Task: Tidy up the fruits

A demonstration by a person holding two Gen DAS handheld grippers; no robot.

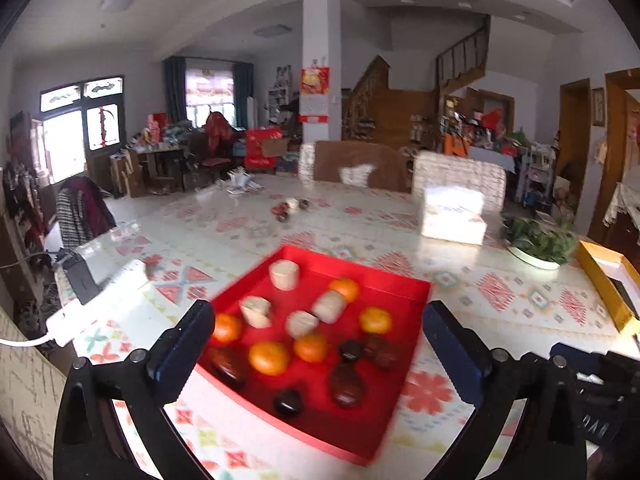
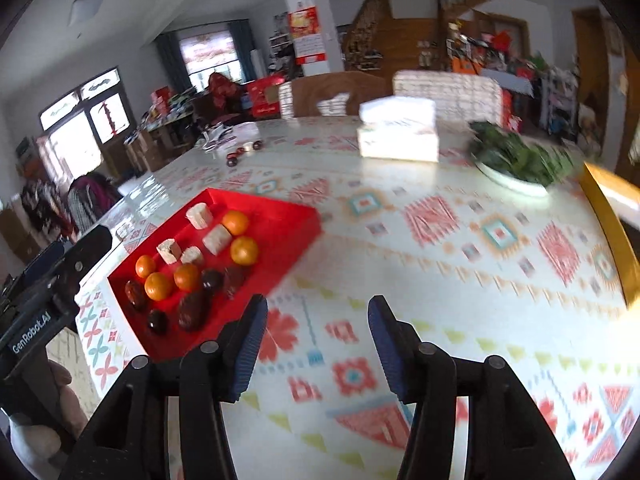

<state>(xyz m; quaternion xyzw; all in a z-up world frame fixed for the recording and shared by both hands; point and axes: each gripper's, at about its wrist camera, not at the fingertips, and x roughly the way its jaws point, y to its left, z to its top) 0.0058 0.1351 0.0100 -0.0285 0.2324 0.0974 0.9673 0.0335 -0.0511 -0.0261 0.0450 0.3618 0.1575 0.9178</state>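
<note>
Glossy patterned tablecloth (image 2: 400, 240) — smooth red tray (image 1: 400, 292), matt dark dates (image 1: 346, 384).

Pretty cluttered big room I'm working in. White pillar (image 1: 321, 60) at top centre with a red poster (image 1: 315, 80) on it, wooden staircase (image 1: 460, 64) upper right, and bright windows (image 1: 80, 128) with dark frames on the left. Teal curtains (image 1: 174, 88) further back. The table (image 1: 500, 300) has a patterned cloth, glossy from daylight, with brown chairs (image 1: 360, 164) behind it.

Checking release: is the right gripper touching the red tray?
Apart. The right wrist view shows the right gripper open over bare tablecloth, with the red tray off to its left.
</note>
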